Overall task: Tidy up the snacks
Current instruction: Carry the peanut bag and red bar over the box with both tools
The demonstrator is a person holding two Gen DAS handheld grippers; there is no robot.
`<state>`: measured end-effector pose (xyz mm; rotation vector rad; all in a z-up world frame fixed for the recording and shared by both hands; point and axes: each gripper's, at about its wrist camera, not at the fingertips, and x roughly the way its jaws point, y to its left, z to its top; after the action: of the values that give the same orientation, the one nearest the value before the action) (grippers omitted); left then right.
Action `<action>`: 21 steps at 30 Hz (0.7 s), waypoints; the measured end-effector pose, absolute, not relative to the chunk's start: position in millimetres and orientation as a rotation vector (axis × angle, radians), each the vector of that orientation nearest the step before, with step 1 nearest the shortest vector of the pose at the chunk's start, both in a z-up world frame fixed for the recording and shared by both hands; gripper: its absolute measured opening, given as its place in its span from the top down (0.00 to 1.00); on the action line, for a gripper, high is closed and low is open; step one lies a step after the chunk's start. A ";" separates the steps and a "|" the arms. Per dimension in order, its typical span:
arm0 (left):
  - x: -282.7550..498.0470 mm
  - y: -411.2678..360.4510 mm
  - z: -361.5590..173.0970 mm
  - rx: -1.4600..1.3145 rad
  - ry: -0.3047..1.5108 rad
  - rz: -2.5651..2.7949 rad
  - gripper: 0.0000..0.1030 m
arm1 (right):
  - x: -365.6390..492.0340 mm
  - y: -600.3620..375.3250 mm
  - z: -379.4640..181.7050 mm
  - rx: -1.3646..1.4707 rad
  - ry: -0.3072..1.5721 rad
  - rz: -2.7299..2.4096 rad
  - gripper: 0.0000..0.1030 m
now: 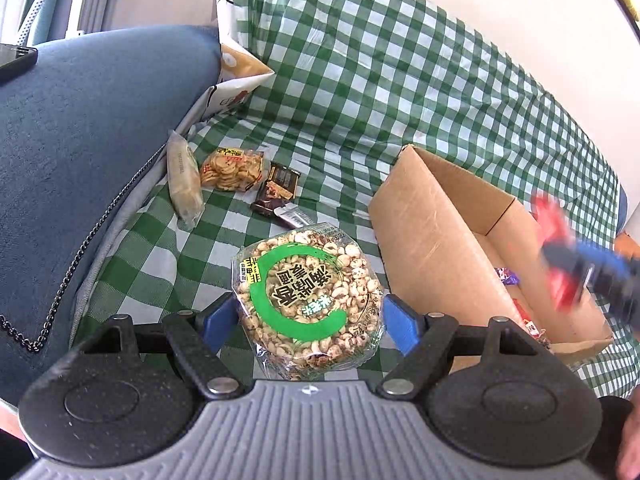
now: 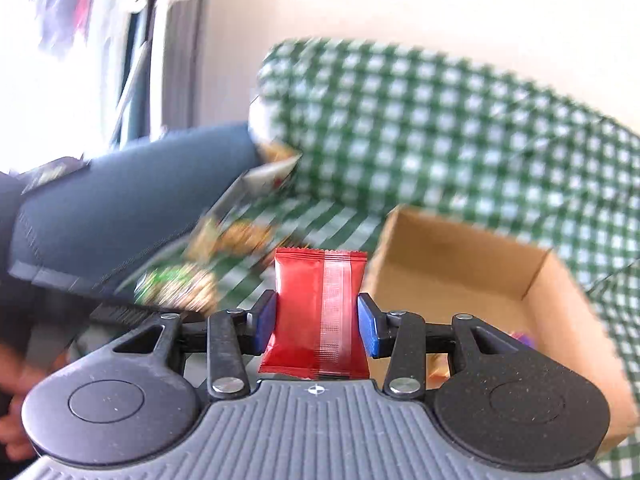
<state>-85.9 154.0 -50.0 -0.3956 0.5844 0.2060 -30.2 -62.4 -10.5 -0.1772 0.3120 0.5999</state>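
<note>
My left gripper [image 1: 308, 314] is shut on a round puffed-grain cake pack [image 1: 306, 296] with a green ring label, held over the green checked cloth [image 1: 360, 80]. My right gripper [image 2: 318, 322] is shut on a red snack packet [image 2: 318, 312], just left of the open cardboard box [image 2: 460, 272]. In the left wrist view the right gripper [image 1: 580, 276] and its red packet [image 1: 554, 232] show blurred above the box [image 1: 432, 248]. On the cloth lie a cracker pack [image 1: 232, 170], a pale long pack [image 1: 183, 178] and a dark brown packet [image 1: 276, 192].
A blue cushion [image 1: 92, 140] with a chain strap lies at the left, a phone [image 1: 16, 62] on it. A paper bag [image 1: 236, 68] stands at the back. The box holds several small wrapped snacks [image 1: 506, 276]. The right wrist view is motion-blurred.
</note>
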 end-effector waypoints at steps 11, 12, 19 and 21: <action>-74.9 135.0 -52.1 -0.289 0.554 0.182 0.20 | 30.9 -132.7 -20.8 0.055 0.244 0.442 0.57; -73.5 132.0 -52.4 -0.276 0.555 0.181 0.20 | 32.4 -135.4 -21.1 0.061 0.238 0.441 0.57; -60.6 109.2 -51.8 -0.202 0.577 0.150 0.20 | 27.1 -151.4 -21.6 0.095 0.203 0.473 0.57; -55.0 104.3 -49.4 -0.201 0.583 0.151 0.20 | 25.6 -156.1 -20.3 0.108 0.198 0.473 0.56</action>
<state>-55.0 104.3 -49.4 -0.2011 0.5834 0.1505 25.6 -156.1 -20.3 0.1083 0.1979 0.4728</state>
